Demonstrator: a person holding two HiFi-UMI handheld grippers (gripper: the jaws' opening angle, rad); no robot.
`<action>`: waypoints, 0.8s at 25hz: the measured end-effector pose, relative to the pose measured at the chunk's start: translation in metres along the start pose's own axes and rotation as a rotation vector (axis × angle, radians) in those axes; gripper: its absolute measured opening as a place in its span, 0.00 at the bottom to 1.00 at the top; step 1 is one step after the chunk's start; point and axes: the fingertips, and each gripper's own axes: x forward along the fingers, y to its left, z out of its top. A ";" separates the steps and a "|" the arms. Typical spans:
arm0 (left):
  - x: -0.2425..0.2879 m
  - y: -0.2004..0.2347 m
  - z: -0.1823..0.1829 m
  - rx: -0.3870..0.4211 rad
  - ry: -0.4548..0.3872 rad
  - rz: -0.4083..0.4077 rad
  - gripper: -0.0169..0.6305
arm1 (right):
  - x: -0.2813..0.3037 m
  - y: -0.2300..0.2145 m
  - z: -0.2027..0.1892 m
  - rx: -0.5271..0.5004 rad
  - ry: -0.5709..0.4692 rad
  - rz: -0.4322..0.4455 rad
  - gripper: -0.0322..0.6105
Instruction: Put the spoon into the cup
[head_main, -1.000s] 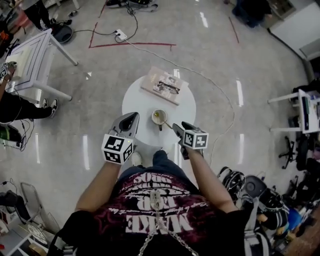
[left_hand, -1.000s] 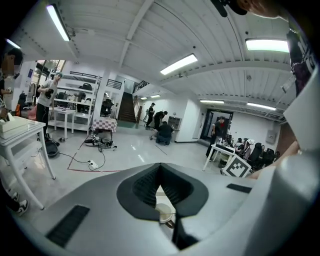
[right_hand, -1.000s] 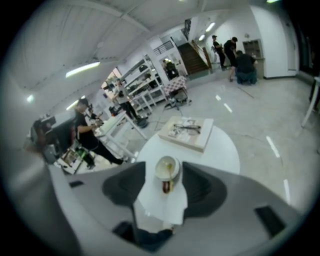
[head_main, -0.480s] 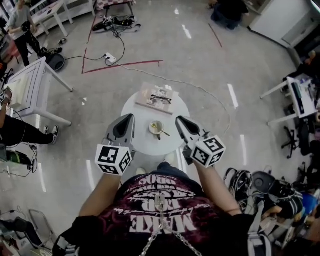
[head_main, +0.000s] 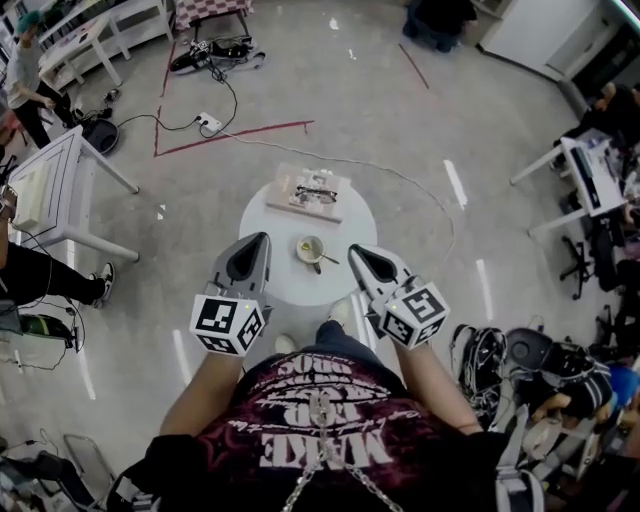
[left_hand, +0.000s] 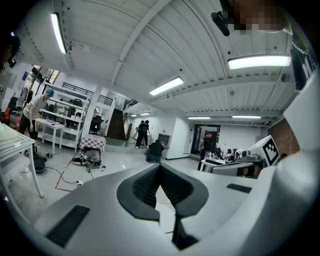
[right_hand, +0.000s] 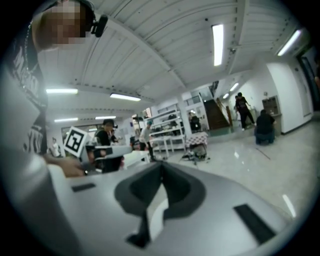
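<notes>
Checked jaws first. Found left gripper (left_hand: 160, 167) closed, tips meeting, nothing between them. Found right gripper (right_hand: 161, 165) likewise closed and empty. Saw both held up clear of the table, pointing roughly level, one on each side of the cup (head_main: 311, 247). Located spoon (head_main: 322, 256) already in the cup, bowl end inside, handle leaning over the rim toward the right gripper's side. Placed the cup on the round white table (head_main: 268, 215), near its middle, just in front of a flat board (head_main: 300, 185) carrying what looks like a pair of glasses (head_main: 318, 193). Judged the task as good as done.

Listing what could still go wrong. Could catch the jutting handle with the right gripper on any low pass, levering the spoon out or tipping the cup. Could rock the small table with a knee, standing this close, and topple the cup the same way. Could snag a foot on the cable (head_main: 450, 235) trailing over the floor beside the table.

Counted: two grippers, two marker cubes (head_main: 227, 323) (one per gripper), one spoon, one cup, one round table, one board, one pair of glasses, one cable by the table. Left bystanders and other furniture at the room's edges uncounted, too small to tally reliably.
</notes>
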 end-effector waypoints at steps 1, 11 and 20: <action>-0.004 0.000 -0.001 -0.001 0.003 -0.002 0.07 | -0.001 0.003 0.000 -0.005 0.001 -0.002 0.11; -0.034 0.005 -0.014 -0.020 0.014 -0.005 0.07 | 0.000 0.027 -0.017 -0.015 0.044 -0.012 0.11; -0.041 0.016 -0.023 -0.045 0.027 -0.005 0.07 | 0.006 0.034 -0.026 -0.006 0.060 -0.015 0.11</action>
